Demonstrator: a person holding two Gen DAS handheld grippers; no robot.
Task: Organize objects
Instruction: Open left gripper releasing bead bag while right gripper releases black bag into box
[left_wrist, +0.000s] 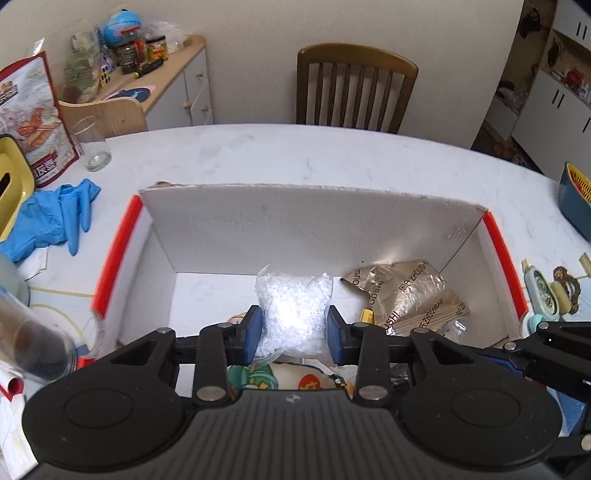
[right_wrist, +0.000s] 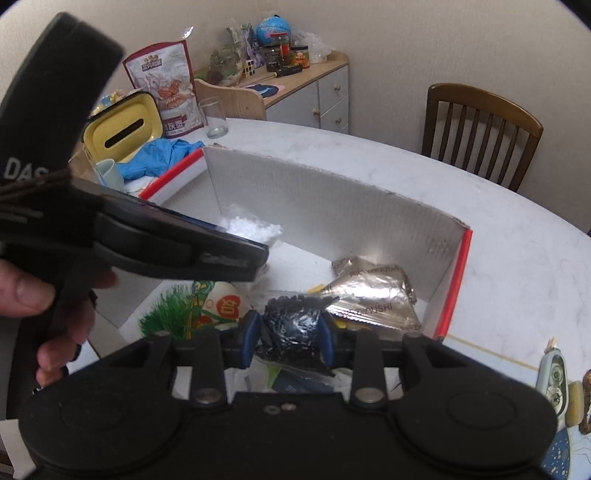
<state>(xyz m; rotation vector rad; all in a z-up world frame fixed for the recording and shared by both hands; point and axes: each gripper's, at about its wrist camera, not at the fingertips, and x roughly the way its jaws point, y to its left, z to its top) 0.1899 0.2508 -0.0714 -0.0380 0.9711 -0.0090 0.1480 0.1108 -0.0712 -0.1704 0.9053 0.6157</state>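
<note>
Left gripper (left_wrist: 294, 329) clamps clear bag of white beads (left_wrist: 294, 308); right gripper (right_wrist: 287, 338) clamps bag of black bits (right_wrist: 290, 326), both over white cardboard box (left_wrist: 295, 218). Gold foil packets (left_wrist: 406, 291) already inside at 2 o'clock; both bags await release.

You've got a white marble-look round table (left_wrist: 295, 155), dark wooden slat-back chair (left_wrist: 356, 88) behind it, beige wall (left_wrist: 258, 44), cluttered light-wood sideboard w/ grey doors (left_wrist: 184, 92) at left.

A home dining room — a white marble-look table (left_wrist: 295, 155), a wooden chair (left_wrist: 356, 88) at the wall, and a sideboard (left_wrist: 177, 85) crowded with jars and a small globe (left_wrist: 120, 27).
</note>
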